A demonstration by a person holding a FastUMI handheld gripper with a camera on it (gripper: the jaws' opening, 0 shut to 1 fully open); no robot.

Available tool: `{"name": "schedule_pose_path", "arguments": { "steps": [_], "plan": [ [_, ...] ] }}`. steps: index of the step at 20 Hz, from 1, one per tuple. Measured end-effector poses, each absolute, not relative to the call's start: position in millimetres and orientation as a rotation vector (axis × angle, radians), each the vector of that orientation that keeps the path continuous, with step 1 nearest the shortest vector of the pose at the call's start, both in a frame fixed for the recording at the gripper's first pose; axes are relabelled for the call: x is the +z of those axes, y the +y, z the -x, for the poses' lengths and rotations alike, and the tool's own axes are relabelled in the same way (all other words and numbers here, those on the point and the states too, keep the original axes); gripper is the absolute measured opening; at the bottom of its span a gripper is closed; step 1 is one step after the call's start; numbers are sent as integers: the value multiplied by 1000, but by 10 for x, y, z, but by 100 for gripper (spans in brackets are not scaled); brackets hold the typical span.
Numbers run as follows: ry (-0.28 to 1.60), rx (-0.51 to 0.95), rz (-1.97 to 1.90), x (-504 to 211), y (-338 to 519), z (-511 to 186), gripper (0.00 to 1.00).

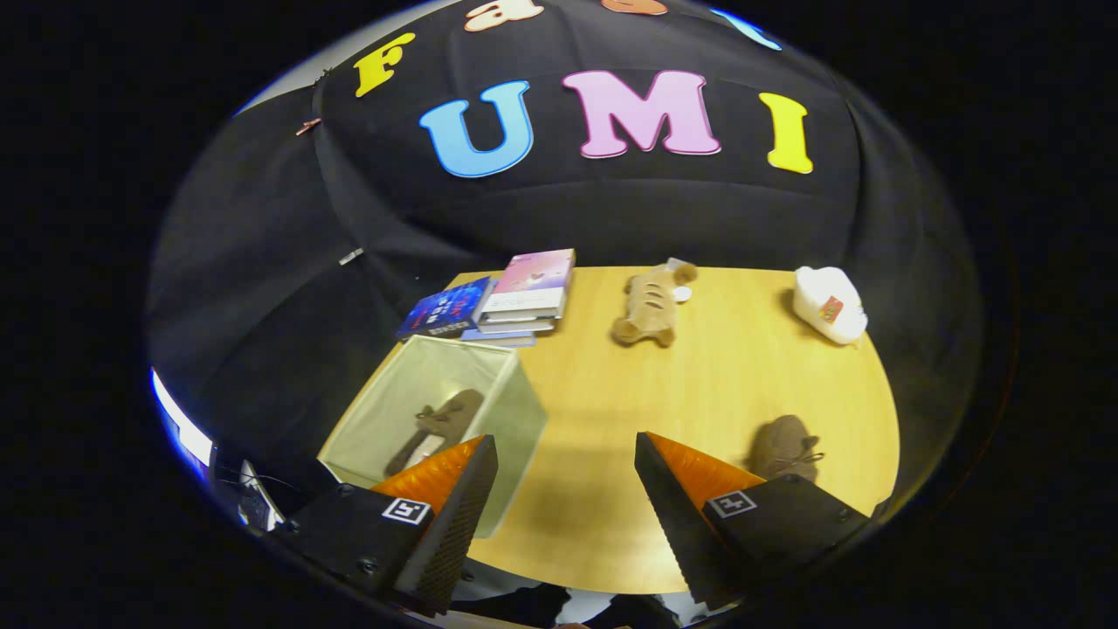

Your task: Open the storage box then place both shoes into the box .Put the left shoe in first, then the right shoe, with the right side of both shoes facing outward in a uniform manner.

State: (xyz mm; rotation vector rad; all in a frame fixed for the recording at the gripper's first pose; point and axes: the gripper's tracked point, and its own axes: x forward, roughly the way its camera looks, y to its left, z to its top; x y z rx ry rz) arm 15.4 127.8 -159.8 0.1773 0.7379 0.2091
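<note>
Gripper view: storage box (489, 384) on the left already holds one shoe (441, 424). Gripper (566, 463) hangs spread and empty. Second shoe (786, 447) sits right, beside the finger, so it could easily go in facing backwards.

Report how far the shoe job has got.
Done: the storage box stands open with one brown shoe inside. In hand: nothing; the gripper is open over bare table. Left: the second shoe, lying on the table beside the right finger, must go into the box.
</note>
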Motion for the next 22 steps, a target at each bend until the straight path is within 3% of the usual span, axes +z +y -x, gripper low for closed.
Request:
{"name": "schedule_pose_path", "arguments": {
  "steps": [10,21,22],
  "plan": [
    [879,-90,-139,-2820,-1055,242,99],
    [1065,-40,-133,-3858,-1138,76,98],
    [1061,-42,-145,-3873,-1133,14,90]
  ]
}}
